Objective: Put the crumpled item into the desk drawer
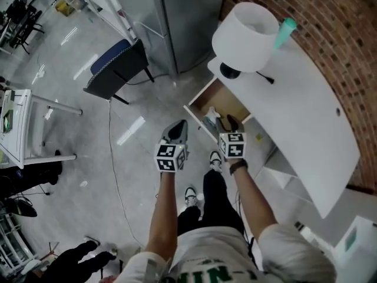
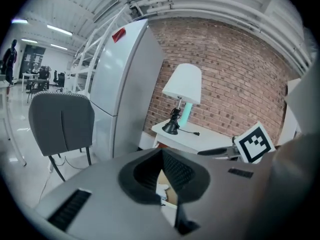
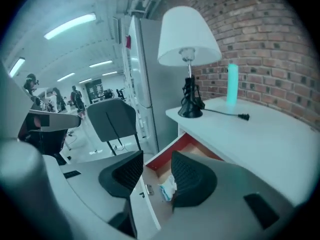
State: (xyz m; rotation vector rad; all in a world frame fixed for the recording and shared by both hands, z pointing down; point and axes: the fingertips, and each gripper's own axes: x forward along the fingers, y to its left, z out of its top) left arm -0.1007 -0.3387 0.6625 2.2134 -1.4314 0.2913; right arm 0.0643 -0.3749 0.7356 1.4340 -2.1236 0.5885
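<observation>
left gripper (image 2: 162,178): jaws drawn close with only a thin slit between them, nothing held; it hangs over the floor (image 1: 132,158), just outside the drawer's front edge.
right gripper (image 3: 151,176): jaws well apart and empty, over the drawer's front part.
crumpled item (image 3: 167,189): pale, perhaps tissue; lies on the drawer bottom near the front.
drawer (image 1: 199,112): pulled out from the white desk (image 1: 306,111), open on top.
open room: bare floor to the drawer's left; chair (image 1: 115,69) well apart.

White desk (image 1: 312,117), white lampshade (image 1: 244,28), teal bottle (image 1: 287,31), red brick wall (image 1: 330,10) (pale mortar grid); crumpled item (image 3: 168,186) white-blue.
</observation>
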